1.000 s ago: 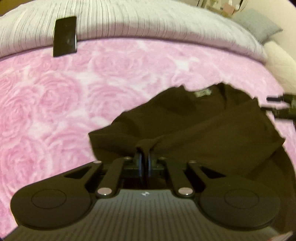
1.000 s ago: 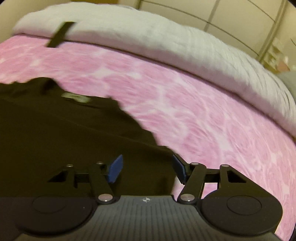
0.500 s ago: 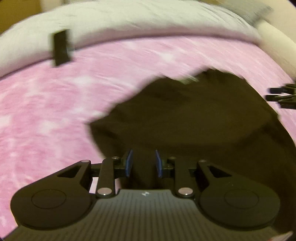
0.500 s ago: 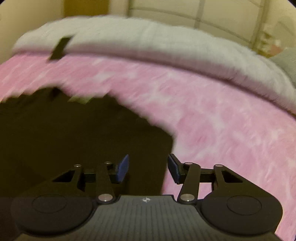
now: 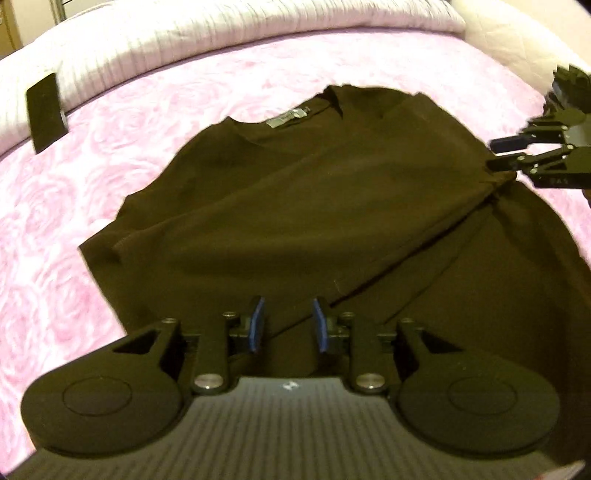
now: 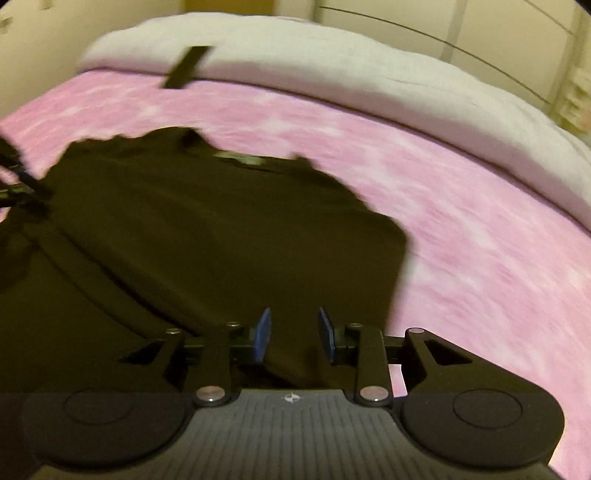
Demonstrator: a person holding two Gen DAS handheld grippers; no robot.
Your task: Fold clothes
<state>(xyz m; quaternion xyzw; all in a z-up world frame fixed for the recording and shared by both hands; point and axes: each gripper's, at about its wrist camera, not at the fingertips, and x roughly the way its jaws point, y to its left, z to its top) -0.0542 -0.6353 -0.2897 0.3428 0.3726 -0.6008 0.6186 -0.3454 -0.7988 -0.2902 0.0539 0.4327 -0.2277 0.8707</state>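
Left wrist view — garment: we see a dark brown shirt (image 5: 314,206) spread on the pink rose-patterned blanket (image 5: 74,206) of the bed, neckline away from the camera, with a grey neck label (image 5: 287,117) at the collar.
Left wrist view — fold: one side panel is laid over the body, its edge running as a diagonal line from the right side down toward the camera.
Left wrist view — left claw (image 5: 287,325): we read the jaws as narrowly parted, blue pads facing one another; the shirt's fabric lies below and between them, and the pads do not press on it.
Left wrist view — right claw (image 5: 496,153): it enters from the right edge, its tips at the right margin of the shirt; we cannot tell from here whether they touch the cloth.
Left wrist view — surroundings: a white ribbed cover (image 5: 221,33) lies beyond the blanket, and a flat black object (image 5: 46,110) rests at the line where the two meet.

Right wrist view — garment: the shirt (image 6: 207,236) fills the left and centre, blurred; the pink blanket (image 6: 480,229) lies to the right.
Right wrist view — right claw (image 6: 294,334): the jaws are closing — a modest gap remains, with the shirt's near right corner under and between the blue pads, not pressed.
Right wrist view — left claw (image 6: 18,188): only a dark, blurred part shows at the left edge, too indistinct to read.
Right wrist view — surroundings: the white cover (image 6: 332,70) and the black object (image 6: 186,66) lie at the far side.
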